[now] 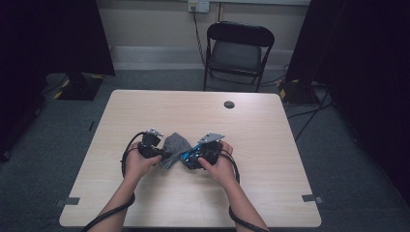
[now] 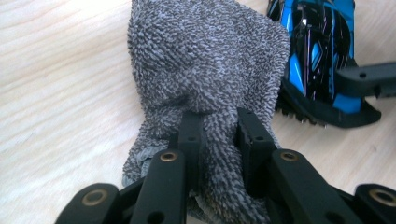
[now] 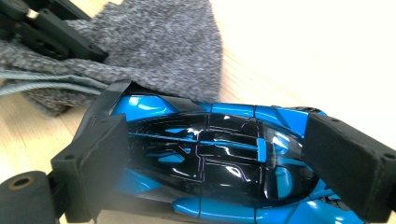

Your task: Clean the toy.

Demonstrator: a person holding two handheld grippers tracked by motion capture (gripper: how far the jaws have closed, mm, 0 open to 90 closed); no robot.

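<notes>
A grey terry cloth (image 1: 174, 145) (image 2: 205, 70) (image 3: 154, 51) lies bunched near the middle of the table. My left gripper (image 1: 157, 153) (image 2: 219, 135) is shut on a fold of it, with the fabric pinched between both jaws. A blue and black toy car (image 1: 190, 156) (image 2: 322, 51) (image 3: 219, 163) sits just right of the cloth and touches its edge. My right gripper (image 1: 200, 155) (image 3: 215, 163) is shut on the car, one jaw on each side of its body. In the right gripper view the left gripper's jaw (image 3: 56, 32) rests on the cloth at top left.
The light wooden table (image 1: 251, 130) has a round cable hole (image 1: 229, 104) near its far edge. A black folding chair (image 1: 238, 50) stands beyond it. Dark curtains hang at both sides, and cables run over the floor at right.
</notes>
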